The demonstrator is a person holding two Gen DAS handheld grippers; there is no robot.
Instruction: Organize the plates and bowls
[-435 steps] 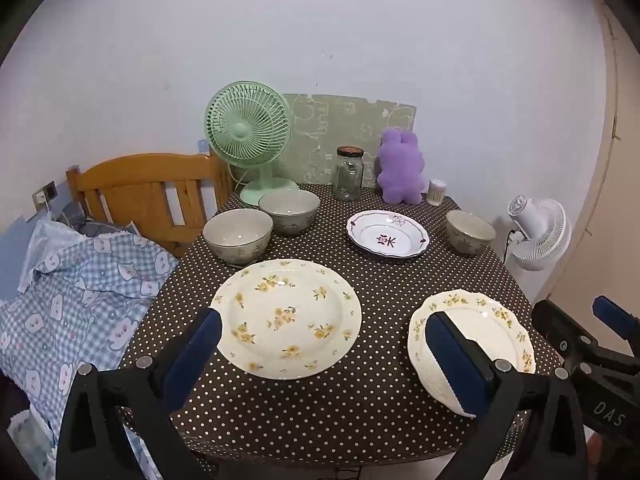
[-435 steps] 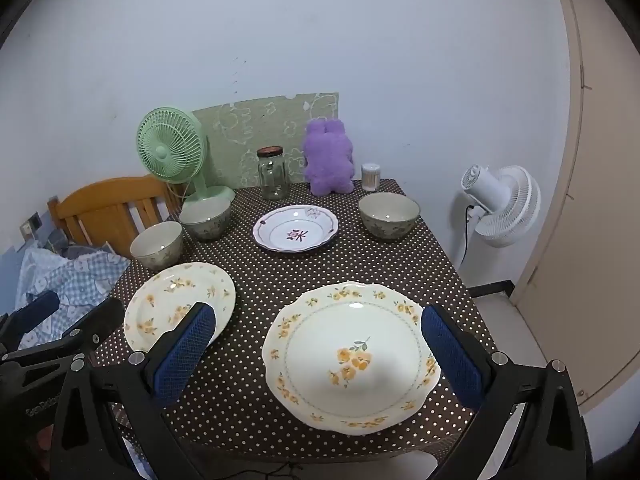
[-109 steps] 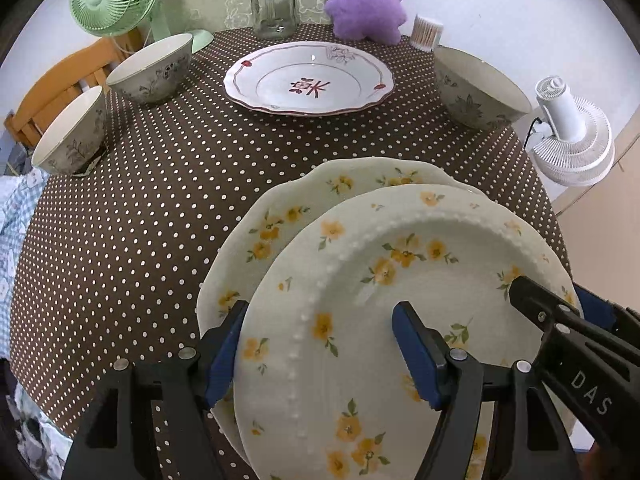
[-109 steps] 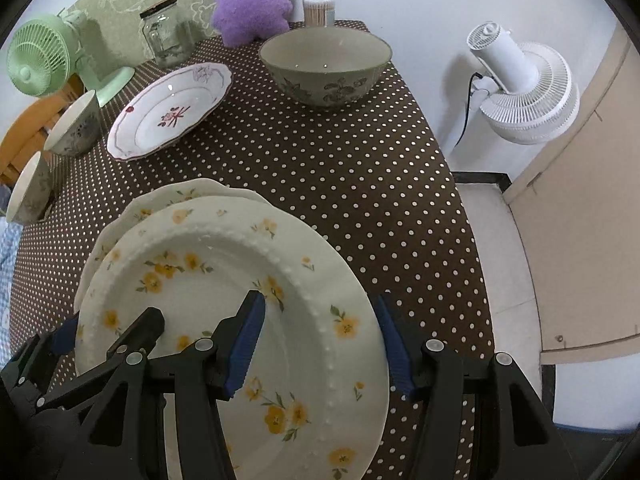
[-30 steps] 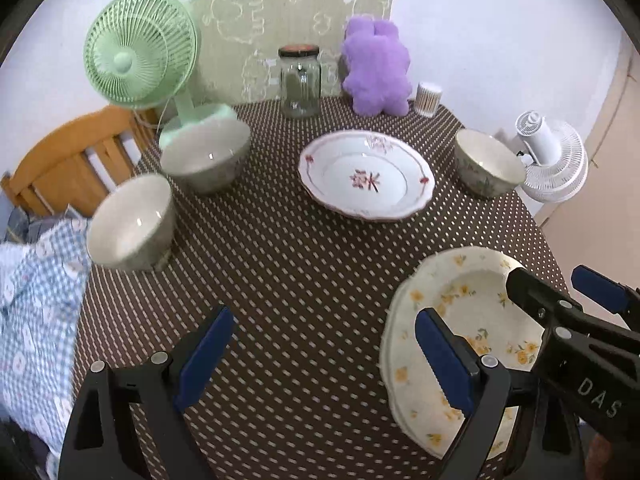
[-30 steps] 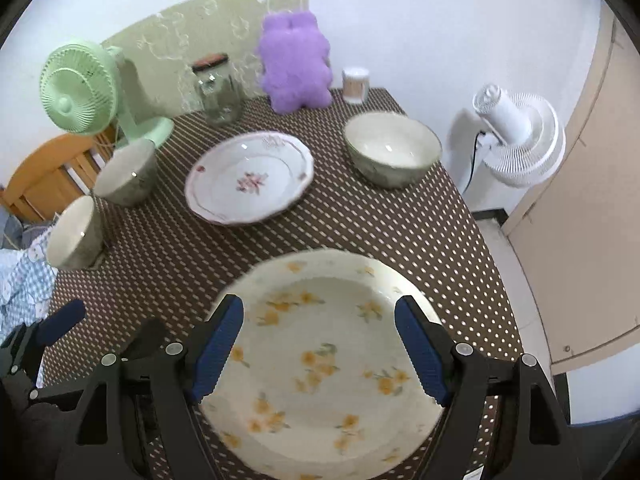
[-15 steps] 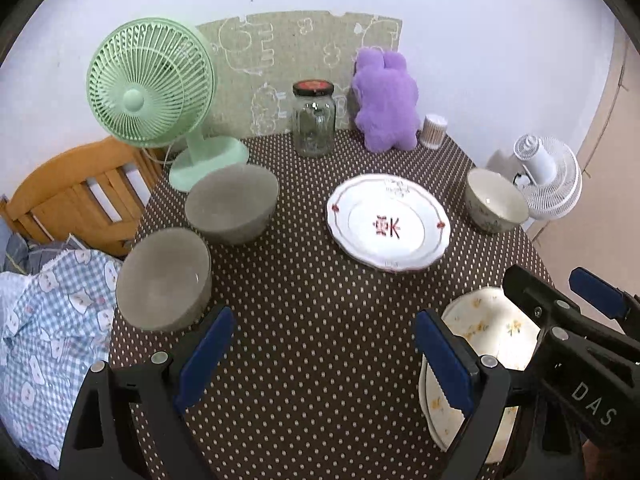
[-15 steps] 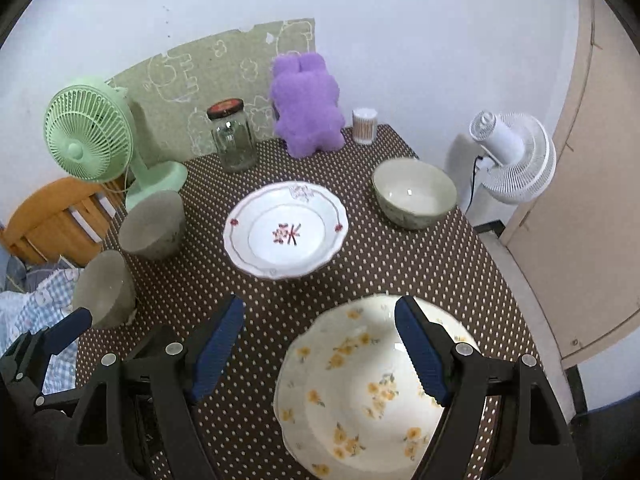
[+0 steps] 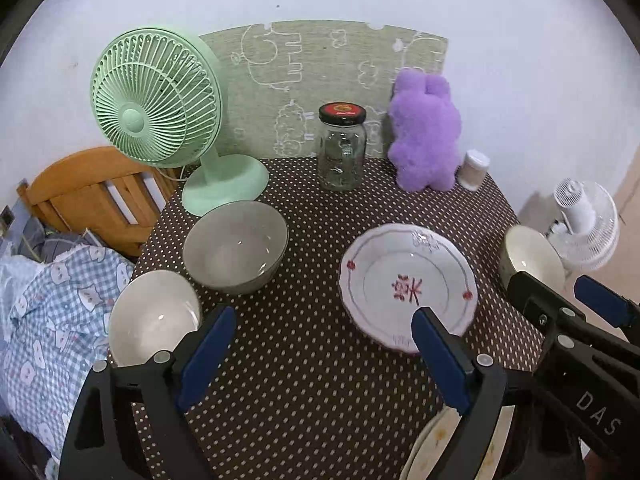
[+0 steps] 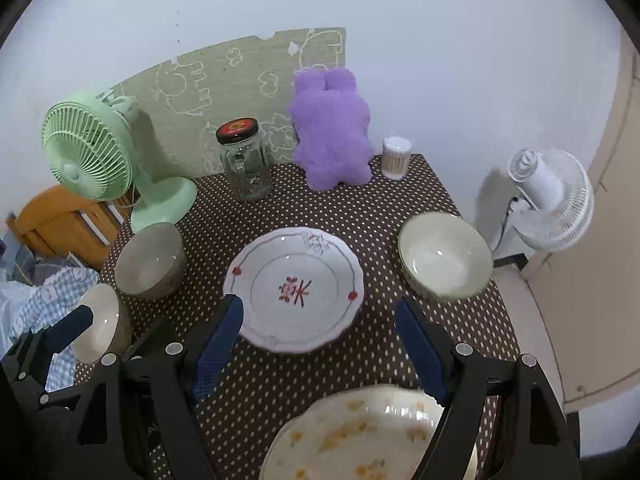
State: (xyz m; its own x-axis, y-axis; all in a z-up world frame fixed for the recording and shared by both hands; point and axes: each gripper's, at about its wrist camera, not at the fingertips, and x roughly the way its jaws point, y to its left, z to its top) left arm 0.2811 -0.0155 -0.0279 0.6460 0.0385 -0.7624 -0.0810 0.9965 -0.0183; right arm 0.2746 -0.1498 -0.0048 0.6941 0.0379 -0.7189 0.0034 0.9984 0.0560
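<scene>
Two yellow-flowered plates (image 10: 360, 436) lie stacked at the near edge of the dotted table (image 10: 400, 200), just below my right gripper (image 10: 320, 306), which is open and empty. A white plate with a red motif (image 10: 294, 288) sits mid-table beyond it. One bowl (image 10: 444, 260) stands at the right, and two bowls (image 9: 236, 246) (image 9: 154, 316) stand at the left. My left gripper (image 9: 324, 320) hovers over bare cloth between the left bowls and the red-motif plate (image 9: 408, 284). Its jaws are closing slightly with nothing between them.
At the back stand a green fan (image 9: 160, 100), a glass jar (image 9: 342, 148), a purple plush toy (image 9: 424, 136) and a small toothpick pot (image 9: 474, 170). A white fan (image 9: 580, 224) stands off the right edge. A wooden chair (image 9: 92, 192) and blue checked cloth (image 9: 52, 320) are at the left.
Both grippers have drawn back and risen from the stacked yellow plates, which now sit at the bottom edge of each view. More of the back wall shows.
</scene>
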